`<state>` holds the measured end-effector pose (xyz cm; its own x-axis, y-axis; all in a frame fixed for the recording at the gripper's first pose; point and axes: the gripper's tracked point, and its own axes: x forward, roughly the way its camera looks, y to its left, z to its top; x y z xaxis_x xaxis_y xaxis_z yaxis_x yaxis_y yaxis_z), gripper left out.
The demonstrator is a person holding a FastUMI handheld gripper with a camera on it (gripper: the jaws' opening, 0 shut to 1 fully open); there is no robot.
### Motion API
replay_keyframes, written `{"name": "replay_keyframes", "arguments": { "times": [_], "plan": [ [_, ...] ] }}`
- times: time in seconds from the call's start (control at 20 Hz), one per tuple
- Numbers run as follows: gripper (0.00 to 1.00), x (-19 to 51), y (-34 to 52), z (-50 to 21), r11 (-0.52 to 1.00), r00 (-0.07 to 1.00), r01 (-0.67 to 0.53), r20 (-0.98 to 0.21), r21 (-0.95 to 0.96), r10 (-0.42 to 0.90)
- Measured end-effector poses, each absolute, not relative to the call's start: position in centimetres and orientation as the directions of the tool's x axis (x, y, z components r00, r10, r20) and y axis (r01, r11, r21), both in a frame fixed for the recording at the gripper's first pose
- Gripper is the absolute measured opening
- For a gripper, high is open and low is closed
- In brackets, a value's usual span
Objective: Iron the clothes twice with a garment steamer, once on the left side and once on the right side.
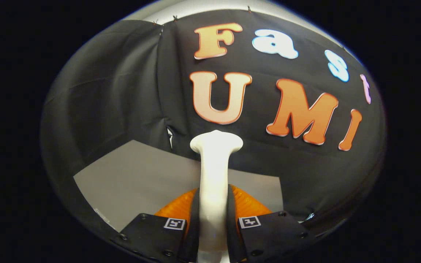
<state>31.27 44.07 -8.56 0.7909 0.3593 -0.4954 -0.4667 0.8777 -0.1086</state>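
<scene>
A white garment steamer (pixel 213 175) stands upright between my fingers, its narrow handle clamped on both sides and its flared head (pixel 216 141) rising beyond the fingertips. My gripper (pixel 212 204) is shut on the steamer's handle. The steamer is lifted above a grey table surface (pixel 137 182), which lies below and beyond the fingers. No garment is visible in this view.
The black cloth booth wall (pixel 122 91) hangs close behind the steamer and wraps round to both sides. The grey table ends at the wall, with its edge showing to the right of the fingers (pixel 274 190).
</scene>
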Motion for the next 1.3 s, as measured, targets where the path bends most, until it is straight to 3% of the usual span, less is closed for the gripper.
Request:
{"name": "replay_keyframes", "arguments": {
  "times": [0.55, 1.3],
  "plan": [
    [0.38, 19.2, 39.4, 3.2, 0.849, 0.837, -0.529, -0.171, -0.007, 0.52],
    [0.38, 7.8, 17.9, 10.0, 0.936, 0.932, -0.342, 0.096, -0.086, 0.35]
  ]
}}
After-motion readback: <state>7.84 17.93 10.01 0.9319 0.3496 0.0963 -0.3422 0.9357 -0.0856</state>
